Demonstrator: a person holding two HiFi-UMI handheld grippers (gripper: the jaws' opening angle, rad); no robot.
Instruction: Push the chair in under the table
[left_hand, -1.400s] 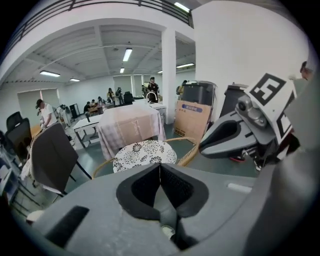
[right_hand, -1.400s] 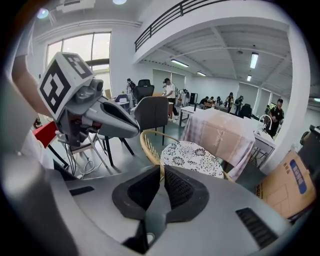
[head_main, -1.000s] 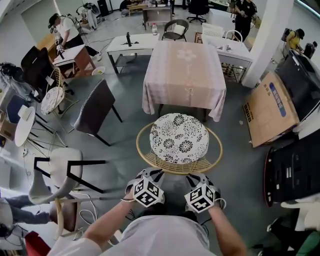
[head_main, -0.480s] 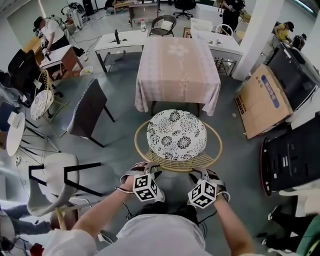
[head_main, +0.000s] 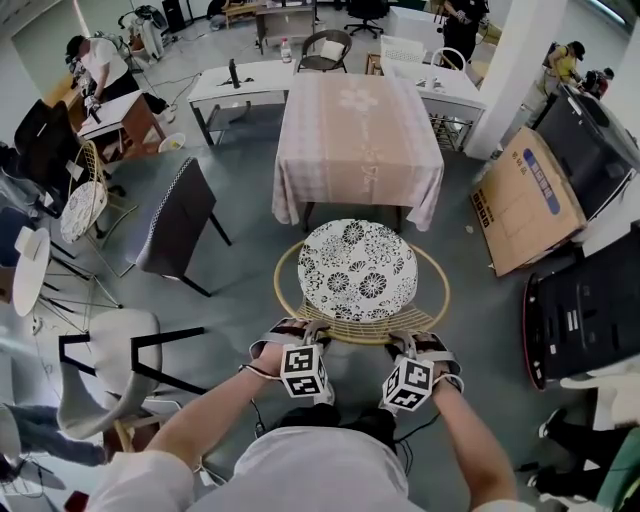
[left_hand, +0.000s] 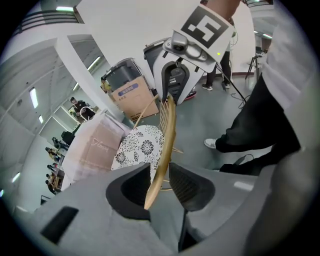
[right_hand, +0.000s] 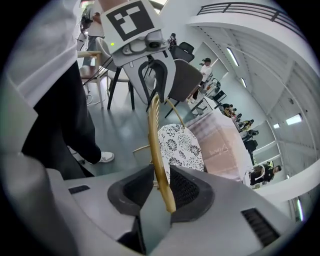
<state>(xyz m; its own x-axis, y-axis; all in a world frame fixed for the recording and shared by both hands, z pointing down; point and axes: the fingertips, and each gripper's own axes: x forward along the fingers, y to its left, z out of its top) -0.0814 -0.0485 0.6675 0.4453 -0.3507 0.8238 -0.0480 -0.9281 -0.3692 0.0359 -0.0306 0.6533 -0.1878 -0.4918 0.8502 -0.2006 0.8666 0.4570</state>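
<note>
Round rattan chair (head_main: 432, 300), floral cushion (head_main: 358, 270), thin golden rim (left_hand: 167, 135). Left gripper (left_hand: 160, 181) fingers released wide around rim; right gripper (right_hand: 161, 190) fingers opening, rim between.

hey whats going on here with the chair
A person stands behind the round wicker chair, a hand-held gripper in each hand, both at its back rim. The left hand-held gripper is open around the rim. The right hand-held gripper has its jaws opening, with the rim between them too. The chair sits just out from the cloth-covered table, not yet pushed under.
</note>
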